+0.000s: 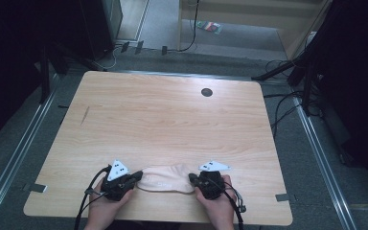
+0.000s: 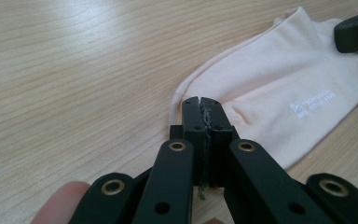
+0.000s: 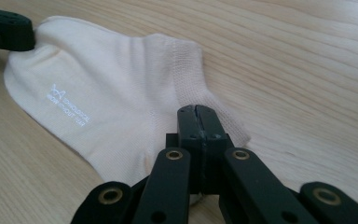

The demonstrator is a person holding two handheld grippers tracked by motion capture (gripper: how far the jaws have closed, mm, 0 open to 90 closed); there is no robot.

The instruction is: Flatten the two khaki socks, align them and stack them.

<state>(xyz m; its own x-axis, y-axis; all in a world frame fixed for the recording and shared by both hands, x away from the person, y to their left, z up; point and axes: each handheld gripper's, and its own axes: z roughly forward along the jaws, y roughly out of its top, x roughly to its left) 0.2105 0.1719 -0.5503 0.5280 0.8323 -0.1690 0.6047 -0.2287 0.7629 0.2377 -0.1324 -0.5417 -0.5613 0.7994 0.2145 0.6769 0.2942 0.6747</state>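
We are pinching the sock (image 1: 165,178), lying at the table's (image 1: 172,115) near edge, at both ends; the left gripper (image 2: 201,103) and right gripper (image 3: 196,112) are closing fully on its fabric, probably readying to lift or stretch it flat.

A recording lab or studio is being indicated: a bare wooden table (image 1: 172,120) is being flanked by dark stands (image 1: 306,72), floor rails (image 1: 316,143) and trailing cables (image 1: 280,108).
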